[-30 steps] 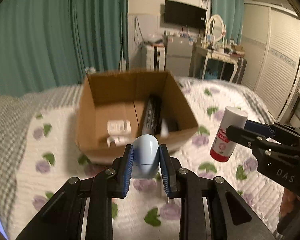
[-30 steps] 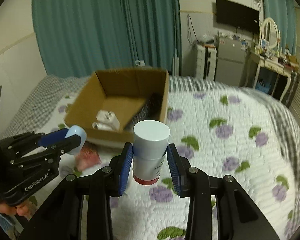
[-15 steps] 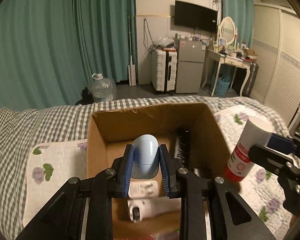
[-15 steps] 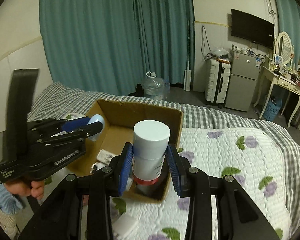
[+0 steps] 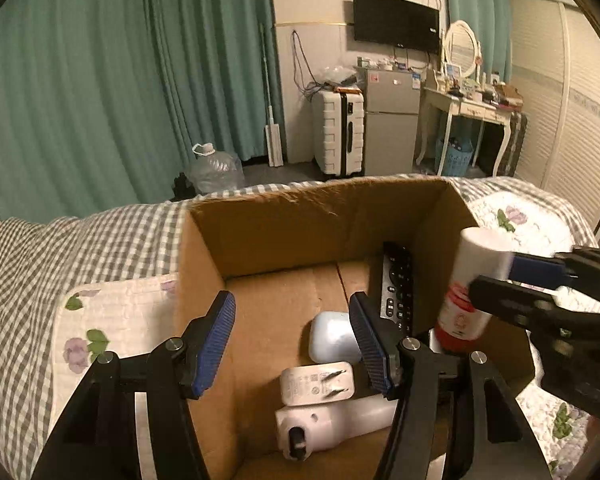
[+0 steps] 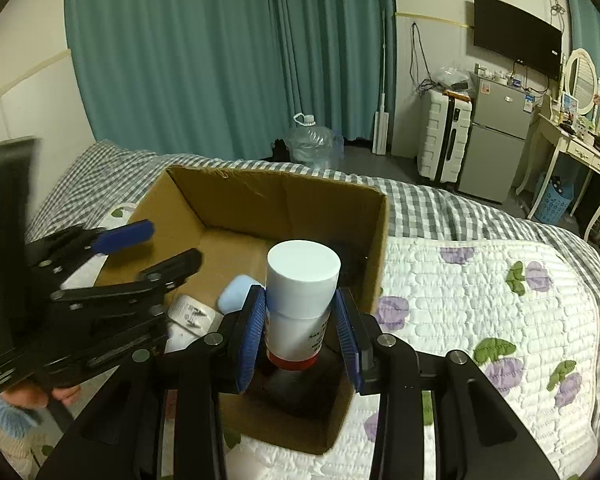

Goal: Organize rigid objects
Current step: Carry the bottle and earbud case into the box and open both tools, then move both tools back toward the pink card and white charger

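Observation:
An open cardboard box sits on the bed. My left gripper is open and empty above it; it also shows in the right wrist view. A pale blue egg-shaped case lies on the box floor beside a white charger, a white device and a black remote. My right gripper is shut on a white bottle with a red band, held over the box's right side.
The bed has a quilted floral cover and a checked blanket. Beyond the bed stand teal curtains, a water jug, a white suitcase, a small fridge and a dressing table.
My left gripper opened and dropped the pale blue case into the box. My right gripper moved the bottle down over the box's right side.

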Demonstrator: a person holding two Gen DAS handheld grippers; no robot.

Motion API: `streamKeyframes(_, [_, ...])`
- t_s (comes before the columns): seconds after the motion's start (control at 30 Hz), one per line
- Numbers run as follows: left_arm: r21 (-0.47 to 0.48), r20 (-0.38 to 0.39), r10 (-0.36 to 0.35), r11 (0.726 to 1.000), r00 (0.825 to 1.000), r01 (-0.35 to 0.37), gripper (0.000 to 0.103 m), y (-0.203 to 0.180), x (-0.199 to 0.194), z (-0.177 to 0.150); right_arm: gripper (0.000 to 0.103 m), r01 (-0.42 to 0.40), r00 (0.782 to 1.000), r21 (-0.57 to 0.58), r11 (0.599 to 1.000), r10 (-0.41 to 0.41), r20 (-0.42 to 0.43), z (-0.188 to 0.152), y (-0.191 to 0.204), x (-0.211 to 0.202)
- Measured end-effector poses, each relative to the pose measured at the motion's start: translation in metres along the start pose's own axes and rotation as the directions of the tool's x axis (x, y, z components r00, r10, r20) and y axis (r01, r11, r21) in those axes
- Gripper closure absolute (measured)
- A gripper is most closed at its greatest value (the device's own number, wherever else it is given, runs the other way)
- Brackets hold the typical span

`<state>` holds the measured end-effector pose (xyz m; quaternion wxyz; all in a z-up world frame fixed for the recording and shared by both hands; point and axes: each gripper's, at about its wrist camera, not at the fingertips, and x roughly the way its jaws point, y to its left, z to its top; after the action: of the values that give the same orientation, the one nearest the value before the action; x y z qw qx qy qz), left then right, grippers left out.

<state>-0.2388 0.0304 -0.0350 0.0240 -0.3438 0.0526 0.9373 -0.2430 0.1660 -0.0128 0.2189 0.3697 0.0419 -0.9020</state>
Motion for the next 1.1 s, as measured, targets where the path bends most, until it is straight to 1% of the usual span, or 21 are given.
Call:
streamKeyframes(0.1, [-0.030,0.008,0.016,0.999,1.000,-0.015,0.041,0.007,-0.016,0.001,0.067,-0.013,0.999,0.025,1.000,0.014,-0.051,0.006,0.001,0.012])
streamKeyframes(0.13, [-0.048,0.007,0.024,0.999,1.000,-0.024,0.041,0.011,-0.025,0.000,0.067,-0.010,0.998,0.030,1.000,0.012,-0.056,0.006,0.002,0.009])
streamKeyframes(0.17, [-0.058,0.011,0.023,0.998,1.000,-0.022,0.041,0.012,-0.032,0.000,0.062,-0.008,0.999,0.029,1.000,0.009,-0.046,0.005,0.004,0.003])
streamKeyframes(0.2, [-0.065,0.019,0.019,0.998,1.000,-0.018,0.041,0.015,-0.042,-0.001,0.052,-0.004,1.000,0.027,1.000,0.004,-0.028,0.004,0.007,-0.007])
streamKeyframes(0.23, [-0.065,0.026,0.020,0.998,0.999,-0.018,0.041,0.016,-0.052,-0.002,0.031,0.007,1.000,0.029,1.000,-0.007,-0.010,0.003,0.008,-0.018])
streamKeyframes(0.27, [-0.064,0.031,0.028,0.998,0.999,-0.025,0.041,0.017,-0.063,-0.003,0.024,0.020,1.000,0.034,0.999,-0.020,0.007,0.002,0.010,-0.029])
streamKeyframes(0.33, [-0.064,0.033,0.043,0.997,0.999,-0.040,0.040,0.019,-0.082,-0.006,0.024,0.039,0.999,0.035,0.999,-0.040,0.032,-0.002,0.014,-0.056])
streamKeyframes(0.4, [-0.072,0.044,0.044,0.997,0.998,-0.040,0.039,0.024,-0.104,-0.013,0.024,0.057,0.997,0.033,0.998,-0.059,0.050,-0.006,0.019,-0.075])
streamKeyframes(0.53, [-0.084,0.056,0.065,0.995,0.996,-0.060,0.037,0.030,-0.136,-0.027,0.021,0.126,0.986,0.012,0.992,-0.127,0.108,-0.024,0.032,-0.120])
streamKeyframes(0.6, [-0.094,0.052,0.073,0.993,0.996,-0.068,0.037,0.032,-0.146,-0.034,0.020,0.147,0.982,0.001,0.989,-0.146,0.119,-0.032,0.038,-0.134])
streamKeyframes(0.7, [-0.104,0.055,0.081,0.992,0.995,-0.075,0.036,0.033,-0.160,-0.045,0.019,0.156,0.980,-0.014,0.988,-0.153,0.126,-0.046,0.045,-0.147])
streamKeyframes(0.77, [-0.109,0.051,0.088,0.991,0.995,-0.082,0.036,0.032,-0.165,-0.053,0.016,0.166,0.979,-0.017,0.986,-0.162,0.124,-0.056,0.051,-0.149])
streamKeyframes(0.93, [-0.124,0.033,0.104,0.987,0.994,-0.099,0.036,0.031,-0.159,-0.075,0.015,0.170,0.980,-0.014,0.985,-0.168,0.103,-0.079,0.060,-0.133])
streamKeyframes(1.03, [-0.143,-0.003,0.104,0.984,0.995,-0.103,0.036,0.032,-0.142,-0.095,0.015,0.173,0.981,-0.019,0.985,-0.171,0.089,-0.097,0.066,-0.112])
streamKeyframes(1.1, [-0.142,-0.035,0.105,0.984,0.994,-0.109,0.036,0.031,-0.125,-0.111,0.015,0.170,0.985,-0.031,0.985,-0.168,0.047,-0.110,0.068,-0.091])
